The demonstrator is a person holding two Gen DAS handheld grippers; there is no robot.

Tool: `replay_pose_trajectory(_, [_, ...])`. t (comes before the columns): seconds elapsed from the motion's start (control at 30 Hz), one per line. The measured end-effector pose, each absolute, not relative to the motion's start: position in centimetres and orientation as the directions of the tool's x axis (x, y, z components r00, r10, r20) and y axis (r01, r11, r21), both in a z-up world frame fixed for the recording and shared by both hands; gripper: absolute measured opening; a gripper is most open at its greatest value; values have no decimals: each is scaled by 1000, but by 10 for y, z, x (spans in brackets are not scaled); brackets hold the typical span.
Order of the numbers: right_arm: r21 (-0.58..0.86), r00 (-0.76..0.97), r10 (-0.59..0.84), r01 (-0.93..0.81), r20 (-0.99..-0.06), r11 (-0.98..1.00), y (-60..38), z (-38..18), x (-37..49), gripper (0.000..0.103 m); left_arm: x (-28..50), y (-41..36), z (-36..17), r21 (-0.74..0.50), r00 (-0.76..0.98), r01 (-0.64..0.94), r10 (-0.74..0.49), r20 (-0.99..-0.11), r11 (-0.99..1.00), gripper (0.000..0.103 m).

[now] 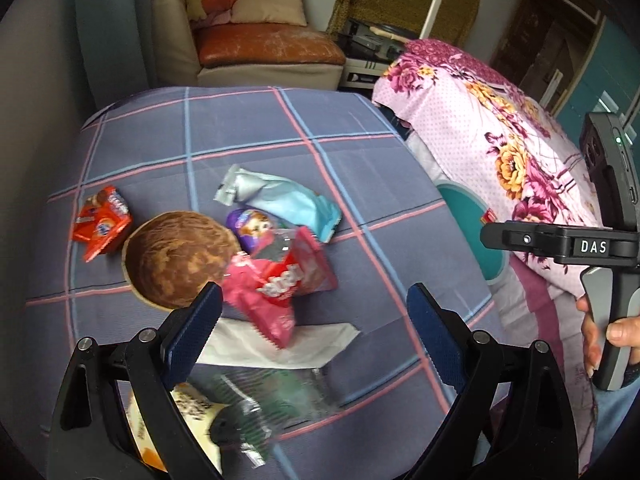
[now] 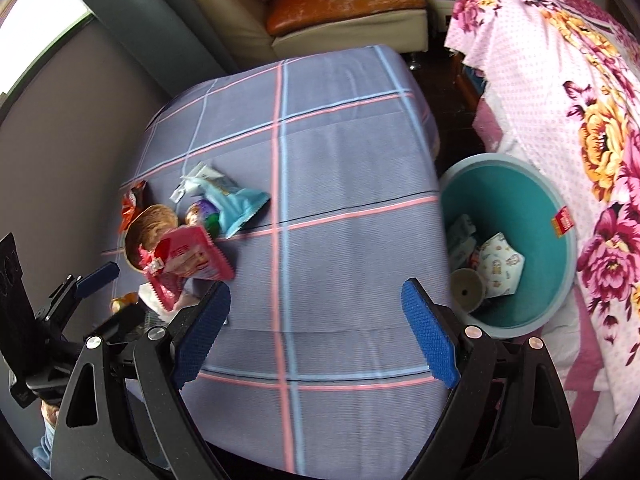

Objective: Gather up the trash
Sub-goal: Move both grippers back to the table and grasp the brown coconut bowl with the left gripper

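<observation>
Several pieces of trash lie on the plaid-covered table [image 2: 340, 152]: a pink wrapper [image 1: 276, 284], a brown coconut-shell bowl [image 1: 176, 258], a red wrapper [image 1: 102, 226], a light blue packet [image 1: 284, 200], a purple wrapper [image 1: 252, 228], a white tissue [image 1: 288, 346] and a clear green wrapper [image 1: 276, 404]. My left gripper [image 1: 316, 320] hovers open just above the pink wrapper and tissue, holding nothing. My right gripper [image 2: 318, 332] is open and empty over bare cloth, between the pile and the teal bin [image 2: 560, 264]. The bin holds a few discarded items.
The bin stands on the floor off the table's right edge, against a pink floral cover [image 2: 580, 120]. A sofa [image 1: 264, 52] sits beyond the table's far end. A grey wall [image 2: 72, 128] runs along the left. A hand [image 1: 616, 336] holds the right gripper's handle.
</observation>
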State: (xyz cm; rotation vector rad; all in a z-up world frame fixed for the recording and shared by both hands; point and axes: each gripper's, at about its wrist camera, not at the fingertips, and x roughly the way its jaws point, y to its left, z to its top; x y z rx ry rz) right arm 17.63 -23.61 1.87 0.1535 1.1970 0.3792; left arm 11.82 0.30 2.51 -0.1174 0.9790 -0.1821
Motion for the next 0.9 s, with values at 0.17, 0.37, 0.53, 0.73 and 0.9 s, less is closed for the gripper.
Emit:
replay_pose_trajectory(0.17, [300, 265, 358, -236, -895, 924, -198, 9, 176, 84, 112, 61, 14, -171, 550, 3, -144, -823, 985, 93])
replay_pose_trajectory(0.37, [301, 221, 368, -286, -903, 910, -142, 7, 185, 84, 119, 120, -5, -217, 540, -125, -117, -834, 968, 93])
replay_pose_trajectory(0.53, [286, 210, 360, -314, -909, 905, -104, 7, 198, 84, 133, 138, -18, -226, 525, -159, -111, -844, 961, 93])
replay_pose_trajectory(0.73, [253, 182, 316, -300, -931, 920, -87, -12, 216, 84, 143, 137, -35, -191, 499, -146, -95, -861, 971, 93])
replay_pose_trajectory(0.9, [260, 137, 307, -281, -942, 924, -87, -34, 218, 84, 148, 134, -47, -167, 480, -124, -88, -873, 978, 93])
